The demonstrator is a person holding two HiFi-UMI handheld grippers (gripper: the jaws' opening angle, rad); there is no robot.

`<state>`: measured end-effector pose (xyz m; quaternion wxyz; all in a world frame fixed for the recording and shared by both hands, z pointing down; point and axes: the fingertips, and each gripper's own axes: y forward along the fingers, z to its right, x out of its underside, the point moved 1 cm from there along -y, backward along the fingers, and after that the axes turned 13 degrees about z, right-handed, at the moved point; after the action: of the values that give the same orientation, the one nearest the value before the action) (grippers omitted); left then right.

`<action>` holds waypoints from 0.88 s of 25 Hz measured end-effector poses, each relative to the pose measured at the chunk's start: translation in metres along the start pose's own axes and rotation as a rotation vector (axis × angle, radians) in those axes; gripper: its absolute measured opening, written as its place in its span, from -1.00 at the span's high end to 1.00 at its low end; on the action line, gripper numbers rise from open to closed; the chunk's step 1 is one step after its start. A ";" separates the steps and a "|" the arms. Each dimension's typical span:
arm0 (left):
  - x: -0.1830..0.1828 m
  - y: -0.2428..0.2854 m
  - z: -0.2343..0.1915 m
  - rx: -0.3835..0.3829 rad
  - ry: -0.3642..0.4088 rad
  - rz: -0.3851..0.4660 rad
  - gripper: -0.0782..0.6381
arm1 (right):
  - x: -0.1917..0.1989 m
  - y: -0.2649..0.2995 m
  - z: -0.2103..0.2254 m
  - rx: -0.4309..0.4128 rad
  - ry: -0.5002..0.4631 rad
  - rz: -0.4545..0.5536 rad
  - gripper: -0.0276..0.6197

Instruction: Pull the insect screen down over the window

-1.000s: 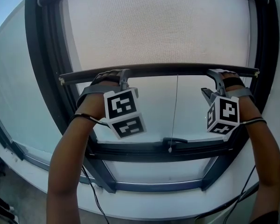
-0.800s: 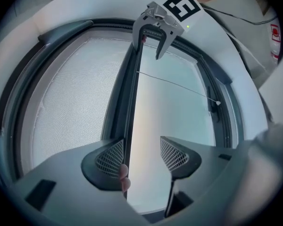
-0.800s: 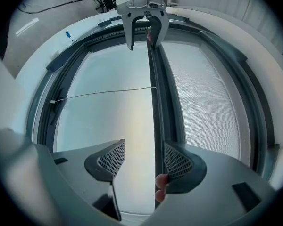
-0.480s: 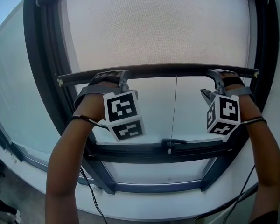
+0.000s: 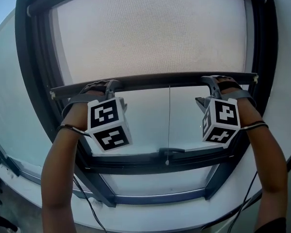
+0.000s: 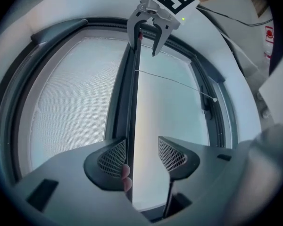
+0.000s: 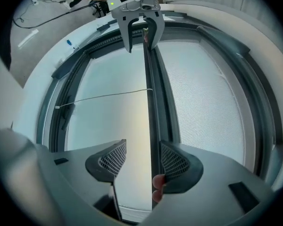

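The pale mesh insect screen (image 5: 150, 38) covers the upper part of the window. Its dark bottom bar (image 5: 155, 80) runs across at mid height. My left gripper (image 5: 109, 85) straddles the bar near its left end. In the left gripper view the bar (image 6: 132, 126) lies against the left pad with a gap to the right pad; the jaws (image 6: 141, 147) are closing. My right gripper (image 5: 212, 81) straddles the bar near its right end. There the bar (image 7: 153, 126) sits beside the right pad, and a gap to the left pad leaves the jaws (image 7: 142, 149) open.
A thin pull cord (image 5: 169, 125) hangs from the bar's middle down to the window handle (image 5: 177, 151). The dark window frame (image 5: 34, 81) surrounds the opening, with white wall on both sides. Cables trail from both forearms.
The whole head view has shifted left and slightly down. Both grippers stay at the bar, which sits at most a touch lower against the window frame.
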<state>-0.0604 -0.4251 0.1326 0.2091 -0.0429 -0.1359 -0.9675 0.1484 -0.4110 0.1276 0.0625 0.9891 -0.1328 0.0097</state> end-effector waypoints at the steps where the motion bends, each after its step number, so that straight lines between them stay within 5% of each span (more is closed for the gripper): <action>1: 0.000 -0.001 0.000 -0.003 0.001 0.001 0.17 | 0.000 -0.001 0.000 -0.002 -0.015 -0.006 0.19; 22: 0.007 0.017 0.043 -0.034 0.024 -0.030 0.17 | 0.005 0.012 -0.048 -0.014 -0.005 -0.009 0.19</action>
<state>-0.0590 -0.4307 0.1788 0.1952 -0.0325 -0.1177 -0.9731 0.1496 -0.4179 0.1766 0.0694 0.9893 -0.1285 0.0061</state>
